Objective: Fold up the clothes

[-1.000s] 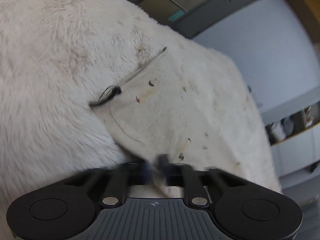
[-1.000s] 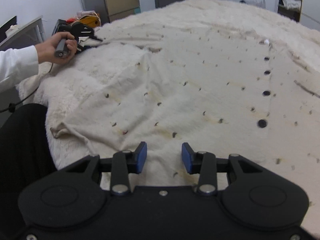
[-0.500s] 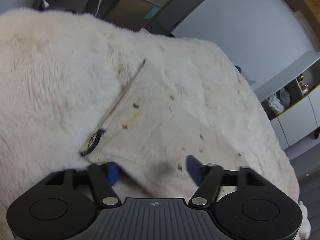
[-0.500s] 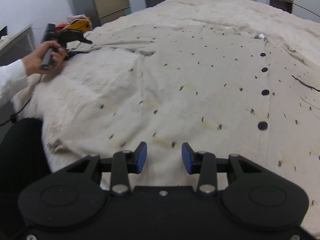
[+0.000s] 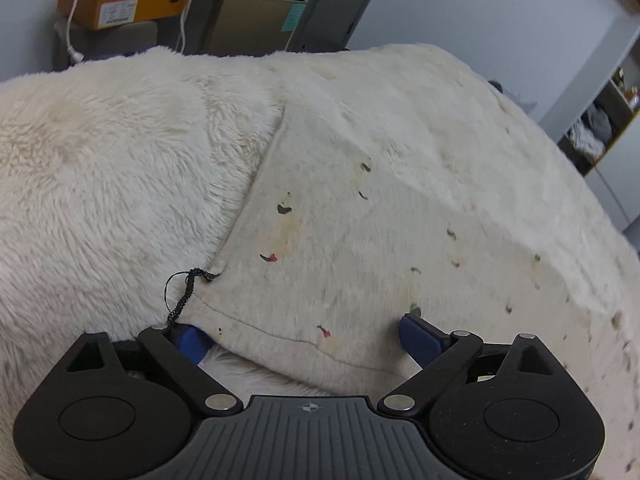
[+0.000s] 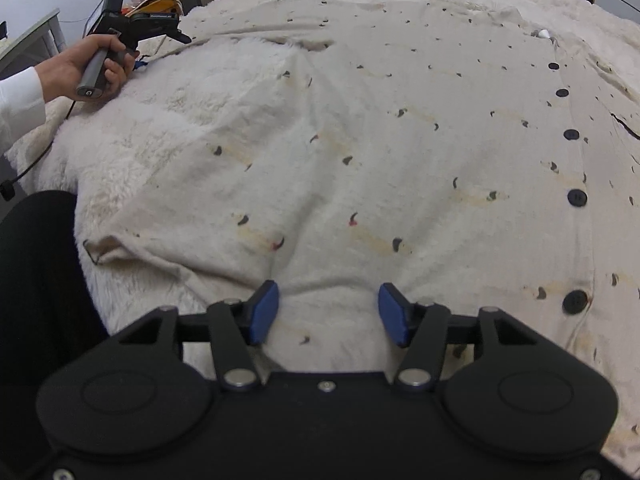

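Fleece blanket [image 6: 168, 128] covers bed; cream speckled shirt [image 6: 400, 140] spread flat on it, buttons [image 6: 577, 197] at right. Left gripper [image 5: 304, 334] released, jaws wide over shirt corner. Right gripper [image 6: 328, 312] released, hovering at hem

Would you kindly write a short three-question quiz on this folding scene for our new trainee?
1. True or false: the left gripper is shut on the garment.
2. The black buttons lie toward which side of the right wrist view: A left, B right?
3. What dark thing hangs at the cuff corner by the left gripper?

Key: 1 false, it is open; 2 B; 3 a black thread.
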